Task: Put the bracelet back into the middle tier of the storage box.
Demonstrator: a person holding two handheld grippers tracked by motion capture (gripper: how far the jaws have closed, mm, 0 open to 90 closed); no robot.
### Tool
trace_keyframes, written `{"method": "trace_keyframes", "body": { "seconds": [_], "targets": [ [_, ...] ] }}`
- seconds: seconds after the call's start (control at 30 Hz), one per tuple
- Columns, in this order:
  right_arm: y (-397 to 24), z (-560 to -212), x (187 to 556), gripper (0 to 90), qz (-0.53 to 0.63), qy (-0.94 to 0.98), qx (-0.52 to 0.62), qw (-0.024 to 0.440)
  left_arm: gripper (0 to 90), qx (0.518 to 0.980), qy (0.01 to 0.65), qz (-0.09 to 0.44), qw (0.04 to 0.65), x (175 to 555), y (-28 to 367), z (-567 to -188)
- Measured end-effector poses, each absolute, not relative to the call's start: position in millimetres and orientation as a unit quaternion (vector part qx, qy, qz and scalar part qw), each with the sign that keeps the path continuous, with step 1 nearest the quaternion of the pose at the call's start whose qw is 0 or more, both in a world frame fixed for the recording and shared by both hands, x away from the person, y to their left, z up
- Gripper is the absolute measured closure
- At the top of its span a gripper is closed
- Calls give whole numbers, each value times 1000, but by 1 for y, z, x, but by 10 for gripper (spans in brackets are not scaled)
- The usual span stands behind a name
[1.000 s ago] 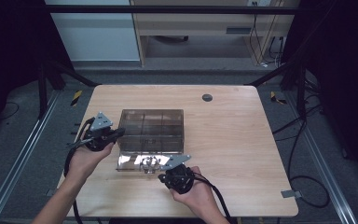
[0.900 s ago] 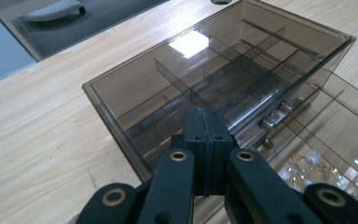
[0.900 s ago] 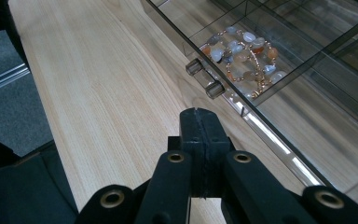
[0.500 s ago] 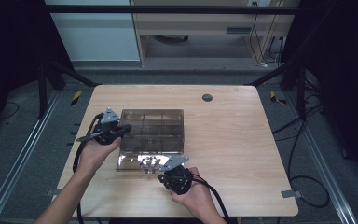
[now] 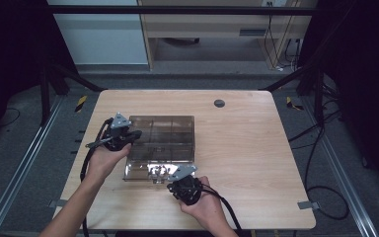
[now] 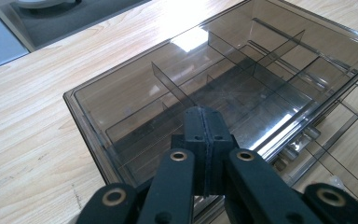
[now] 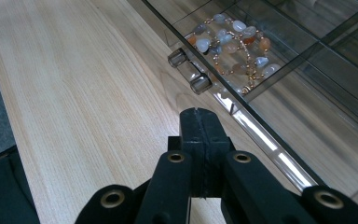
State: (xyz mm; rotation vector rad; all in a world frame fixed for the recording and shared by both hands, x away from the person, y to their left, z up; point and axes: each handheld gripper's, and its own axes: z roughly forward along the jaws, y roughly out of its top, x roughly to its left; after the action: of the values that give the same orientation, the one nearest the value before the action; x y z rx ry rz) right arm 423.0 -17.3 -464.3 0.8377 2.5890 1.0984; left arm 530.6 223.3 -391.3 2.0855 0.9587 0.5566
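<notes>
My left gripper (image 5: 128, 137) sits at the left edge of the clear compartment box (image 5: 163, 138), which lies on the wooden table (image 5: 256, 148) left of centre. In the left gripper view the jaws are clenched flat against each other with nothing between them, and their tip hangs over the box's raised lid (image 6: 223, 79), above the near rim. Whether the tip touches the lid cannot be determined. The lid is smoky transparent plastic; thin dividers (image 6: 172, 86) show through it and split the interior into rectangular cells.

My right gripper (image 5: 183, 183) rests at the front edge of the box, near its middle. In the right gripper view its jaws are likewise clenched on nothing, pointing along the bare table surface just beside the box's front wall (image 7: 261, 135). The tip stands clear of the wall, near it but not touching.

Ahead of that tip, a clear plastic latch (image 7: 189, 71) projects from the front edge of the box. Directly behind the latch, one cell holds a bead bracelet (image 7: 233, 44) of pale, grey and orange stones with small gold spacers.

A dark round grommet (image 5: 219, 103) sits in the tabletop, well apart from the box, toward the far side.
</notes>
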Motion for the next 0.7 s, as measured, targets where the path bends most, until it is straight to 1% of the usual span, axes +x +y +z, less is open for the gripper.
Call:
{"method": "trace_keyframes", "body": {
  "seconds": [0.7],
  "targets": [
    [-10,-470,427,900,365,878,284,124,896,825,373,217,365,532,216,-398]
  ]
}}
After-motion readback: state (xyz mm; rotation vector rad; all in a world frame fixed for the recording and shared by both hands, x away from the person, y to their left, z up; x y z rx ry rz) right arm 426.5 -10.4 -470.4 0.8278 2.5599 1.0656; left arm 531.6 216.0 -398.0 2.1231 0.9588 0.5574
